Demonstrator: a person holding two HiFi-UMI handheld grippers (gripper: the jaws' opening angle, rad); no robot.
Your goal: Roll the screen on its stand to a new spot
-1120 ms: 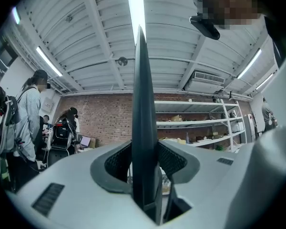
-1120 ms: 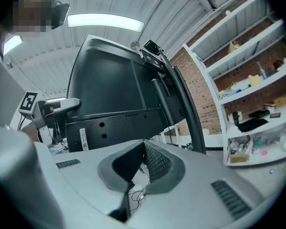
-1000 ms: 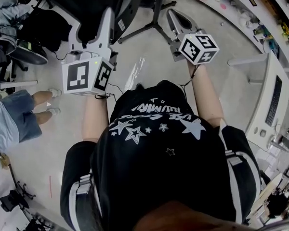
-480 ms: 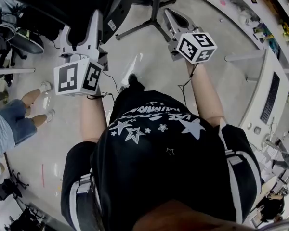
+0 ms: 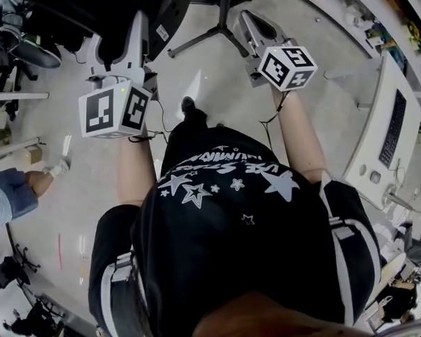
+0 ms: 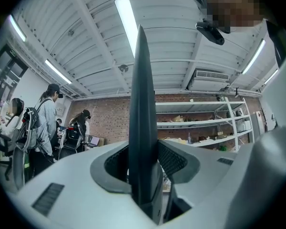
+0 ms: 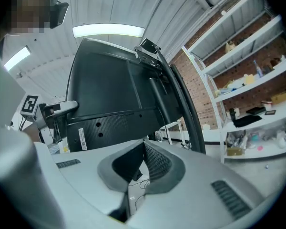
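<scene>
Now grips the screen [image 6: 142,104] by its thin side edge with the left gripper [image 6: 144,182], jaws part-closed and pressed on either face, edge running upright between them. Holds the right gripper [image 7: 142,149] pinched shut on nothing, just off the screen's dark back, ahead and to its left. Finds the stand [image 5: 224,9] with splayed feet on the floor [image 5: 217,90], ahead and between both grippers. Probably calls for a level push from the left, the nearer one.
</scene>
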